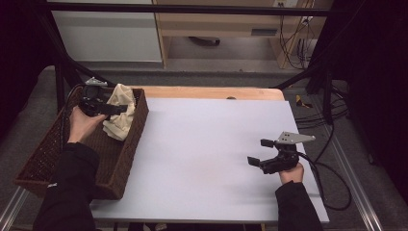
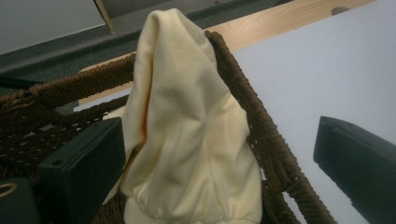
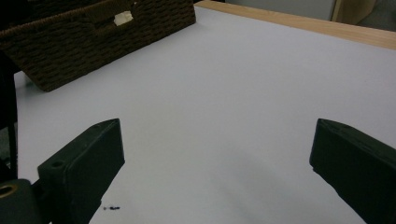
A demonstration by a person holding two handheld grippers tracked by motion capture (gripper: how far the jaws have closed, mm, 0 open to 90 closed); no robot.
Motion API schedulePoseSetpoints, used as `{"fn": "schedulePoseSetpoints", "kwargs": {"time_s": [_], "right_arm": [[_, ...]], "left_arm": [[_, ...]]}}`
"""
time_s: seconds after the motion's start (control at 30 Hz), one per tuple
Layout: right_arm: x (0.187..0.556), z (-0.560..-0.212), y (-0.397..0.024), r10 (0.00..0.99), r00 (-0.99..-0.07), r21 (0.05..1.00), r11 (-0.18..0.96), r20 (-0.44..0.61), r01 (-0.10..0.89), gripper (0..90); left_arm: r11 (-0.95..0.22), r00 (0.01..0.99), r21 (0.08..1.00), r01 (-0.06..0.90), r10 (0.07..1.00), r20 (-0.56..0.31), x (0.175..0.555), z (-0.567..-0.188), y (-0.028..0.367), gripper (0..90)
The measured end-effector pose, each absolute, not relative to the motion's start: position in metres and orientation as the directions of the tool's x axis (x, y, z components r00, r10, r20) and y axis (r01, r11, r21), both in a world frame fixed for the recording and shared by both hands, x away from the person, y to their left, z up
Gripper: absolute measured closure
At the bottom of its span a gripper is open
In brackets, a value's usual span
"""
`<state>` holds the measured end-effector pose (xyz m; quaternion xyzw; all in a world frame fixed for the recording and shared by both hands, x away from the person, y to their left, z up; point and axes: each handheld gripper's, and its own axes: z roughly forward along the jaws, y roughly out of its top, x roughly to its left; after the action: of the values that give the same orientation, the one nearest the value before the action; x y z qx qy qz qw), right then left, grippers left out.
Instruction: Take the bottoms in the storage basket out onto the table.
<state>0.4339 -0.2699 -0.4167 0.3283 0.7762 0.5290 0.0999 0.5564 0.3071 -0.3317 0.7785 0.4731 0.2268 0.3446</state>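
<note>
the left claw [image 1: 115,109] gapes wide around the cream cloth [image 1: 120,113] in the wicker basket [image 1: 122,159], the right claw [image 1: 259,153] wide, empty.

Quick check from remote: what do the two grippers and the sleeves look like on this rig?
Both are black two-jaw handheld units with blocky jaws. The right gripper carries a grey three-cornered plate on top and trails a black cable. The left gripper has the same plate and cable. The sleeves are black.

Dim room, grey floor [image 1: 231,62].
White-topped table [image 1: 216,144] w/ wood edge; pale cabinet [image 1: 106,33], wooden desk [image 1: 216,24], cables [image 1: 293,43] behind.
</note>
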Motion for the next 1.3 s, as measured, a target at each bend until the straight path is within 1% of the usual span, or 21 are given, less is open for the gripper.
{"fn": "schedulePoseSetpoints", "kwargs": {"time_s": [0.37, 0.6, 0.7, 1.1, 1.3], "right_arm": [[0.434, -0.417, -0.270, 0.616, -0.764, 0.886, 0.226, 0.192, 0.405, 3.7], [0.434, -0.417, -0.270, 0.616, -0.764, 0.885, 0.228, 0.192, 0.406, 3.7], [0.434, -0.417, -0.270, 0.615, -0.765, 0.885, 0.229, 0.192, 0.406, 3.7], [0.434, -0.417, -0.270, 0.615, -0.765, 0.885, 0.226, 0.194, 0.406, 3.7], [0.435, -0.418, -0.269, 0.615, -0.765, 0.885, 0.228, 0.192, 0.406, 3.7]], "left_arm": [[-0.333, 0.432, 0.732, 0.594, 0.900, 0.059, 0.567, -0.342, 0.309, 4.0], [-0.311, 0.406, 0.733, 0.605, 0.912, 0.052, 0.573, -0.347, 0.314, 5.2], [-0.316, 0.403, 0.734, 0.602, 0.913, 0.062, 0.576, -0.350, 0.315, 6.8], [-0.318, 0.412, 0.728, 0.607, 0.910, 0.054, 0.585, -0.358, 0.317, 11.6], [-0.310, 0.402, 0.712, 0.630, 0.915, 0.042, 0.589, -0.364, 0.318, 17.8]]}}
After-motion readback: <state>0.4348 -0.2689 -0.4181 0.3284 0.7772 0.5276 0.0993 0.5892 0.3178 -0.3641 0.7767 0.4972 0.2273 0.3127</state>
